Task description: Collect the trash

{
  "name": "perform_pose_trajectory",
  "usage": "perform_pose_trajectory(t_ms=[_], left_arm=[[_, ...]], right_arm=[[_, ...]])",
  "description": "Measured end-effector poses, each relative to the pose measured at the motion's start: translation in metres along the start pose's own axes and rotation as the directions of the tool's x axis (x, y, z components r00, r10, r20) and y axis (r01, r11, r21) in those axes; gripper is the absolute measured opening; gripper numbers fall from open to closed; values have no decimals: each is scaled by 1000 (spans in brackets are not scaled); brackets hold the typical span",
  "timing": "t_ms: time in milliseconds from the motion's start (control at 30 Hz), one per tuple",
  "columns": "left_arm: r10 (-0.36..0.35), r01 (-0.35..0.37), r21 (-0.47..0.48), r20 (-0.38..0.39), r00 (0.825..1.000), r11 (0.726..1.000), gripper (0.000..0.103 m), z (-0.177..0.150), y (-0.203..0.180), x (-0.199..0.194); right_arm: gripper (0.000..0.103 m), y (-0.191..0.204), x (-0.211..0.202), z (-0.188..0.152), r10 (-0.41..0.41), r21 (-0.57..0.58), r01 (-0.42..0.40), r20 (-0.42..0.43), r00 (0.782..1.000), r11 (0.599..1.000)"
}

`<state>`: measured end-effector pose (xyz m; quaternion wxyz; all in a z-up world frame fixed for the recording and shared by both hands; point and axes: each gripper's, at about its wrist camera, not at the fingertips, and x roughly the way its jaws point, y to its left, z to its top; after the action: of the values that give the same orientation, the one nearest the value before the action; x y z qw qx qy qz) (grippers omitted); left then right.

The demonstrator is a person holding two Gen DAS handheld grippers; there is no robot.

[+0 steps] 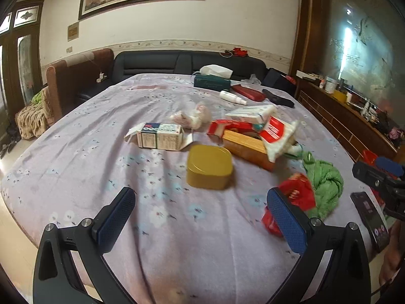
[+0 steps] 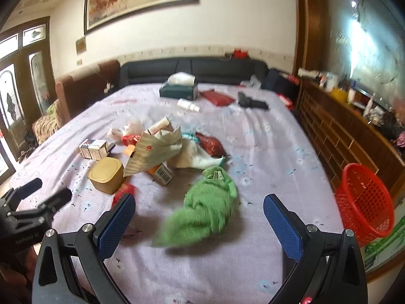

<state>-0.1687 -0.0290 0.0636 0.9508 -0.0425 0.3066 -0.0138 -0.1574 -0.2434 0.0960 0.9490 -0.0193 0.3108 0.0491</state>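
Trash (image 2: pixel 154 149) lay heaped mid-bed (image 2: pixel 265 136), none of it seen in the red basket (image 2: pixel 364 197) off the bed's right edge; my left tool (image 1: pixel 200 217) and right tool (image 2: pixel 198 220) both stood wide apart, empty, so collecting looked unstarted.

left claw (image 1: pixel 201 217): black frame, silver screws | right claw (image 2: pixel 199 219): black frame | fingers (image 2: pixel 284 225): blue dimpled pads

fuzzy green cloth (image 2: pixel 210 210) — glossy tin (image 1: pixel 209 166)
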Motion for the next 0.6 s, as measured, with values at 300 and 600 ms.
perform_pose_trajectory(t_ms=[300,600], left_arm=[[-47,48,68,-12,999,997,103,-17,-20,-10],[-90,94,99,-44,995,991,103,-23,-27,-10]], right_arm=[[98,-12,-14,-9,0,35,-1,39,999,999],[82,-27,-15,-15,-31,90,29,22,999,996]])
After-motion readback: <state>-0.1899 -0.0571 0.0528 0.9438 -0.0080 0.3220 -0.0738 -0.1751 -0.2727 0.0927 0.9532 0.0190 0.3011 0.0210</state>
